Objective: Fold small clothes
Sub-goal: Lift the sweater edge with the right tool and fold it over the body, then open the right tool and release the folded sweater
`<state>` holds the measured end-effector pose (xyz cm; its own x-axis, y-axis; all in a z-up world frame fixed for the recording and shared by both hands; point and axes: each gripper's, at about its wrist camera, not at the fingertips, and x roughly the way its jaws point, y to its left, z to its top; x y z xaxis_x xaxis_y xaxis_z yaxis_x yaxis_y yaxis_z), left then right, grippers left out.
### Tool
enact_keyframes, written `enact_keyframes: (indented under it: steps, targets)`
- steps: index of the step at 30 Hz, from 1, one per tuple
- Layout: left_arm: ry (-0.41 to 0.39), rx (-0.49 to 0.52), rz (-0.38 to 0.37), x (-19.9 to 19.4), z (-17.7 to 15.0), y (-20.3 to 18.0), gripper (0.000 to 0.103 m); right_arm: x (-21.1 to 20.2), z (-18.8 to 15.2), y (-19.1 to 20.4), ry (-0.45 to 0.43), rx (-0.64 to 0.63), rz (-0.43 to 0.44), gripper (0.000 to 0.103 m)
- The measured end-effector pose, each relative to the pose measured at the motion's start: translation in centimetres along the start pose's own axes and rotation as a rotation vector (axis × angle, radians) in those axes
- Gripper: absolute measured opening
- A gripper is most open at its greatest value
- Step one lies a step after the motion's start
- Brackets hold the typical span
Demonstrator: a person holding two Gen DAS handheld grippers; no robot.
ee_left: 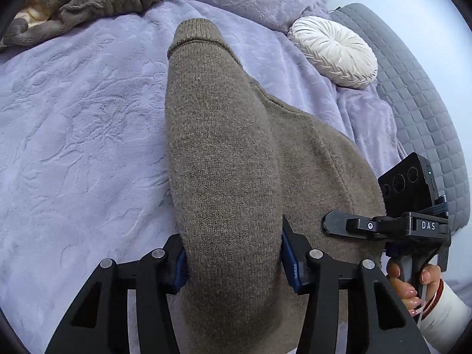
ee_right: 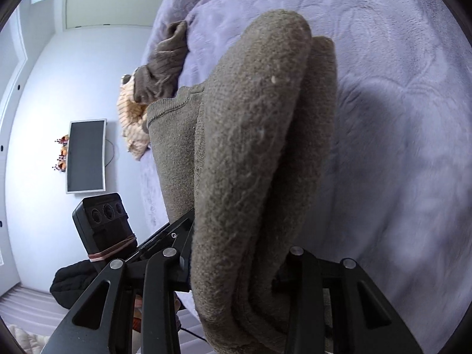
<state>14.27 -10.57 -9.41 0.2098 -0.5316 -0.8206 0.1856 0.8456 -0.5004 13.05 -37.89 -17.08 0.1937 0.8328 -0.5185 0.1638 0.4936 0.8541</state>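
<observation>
The sweater (ee_left: 224,153) lies on the bed (ee_left: 73,118), a thick soft knit, limp and likely bulky; its folded edges give the best hold. The left claw (ee_left: 233,253) clamps a rolled fold. The right claw (ee_right: 236,268) pinches a stacked fold, tilted sideways.

Lilac bed (ee_left: 73,124): sweater (ee_left: 309,159), cushion (ee_left: 333,50).

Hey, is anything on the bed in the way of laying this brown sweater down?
Nothing visible: the blanket under the sweater is bare. The round cushion and the crumpled clothes lie off to the sides.
</observation>
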Motion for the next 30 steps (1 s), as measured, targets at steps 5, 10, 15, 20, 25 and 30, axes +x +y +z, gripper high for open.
enact_keyframes:
  steps: [5,10,15,20,25,30]
  targets:
    - [-0.010,0.008,-0.001,-5.7,-2.5,1.5,0.052,0.2,-3.9,2.9,-0.011,0.007,0.051,0.039]
    - [-0.004,0.008,0.047,-10.8,-6.8,4.9,0.052,3.1,-9.3,5.8,0.014,0.007,0.070,0.039]
    - [0.018,-0.065,0.102,-13.7,-11.5,9.8,0.052,8.1,-14.4,7.2,0.072,0.023,0.083,0.039]
    - [0.023,-0.131,0.174,-13.1,-14.6,14.2,0.052,13.6,-17.1,7.2,0.134,0.018,0.055,0.039]
    - [0.002,-0.210,0.196,-12.8,-15.8,17.0,0.059,16.2,-17.2,5.9,0.152,0.007,-0.113,0.041]
    - [-0.015,-0.138,0.320,-14.9,-16.2,17.0,0.059,13.1,-16.9,5.7,0.073,-0.017,-0.313,0.049]
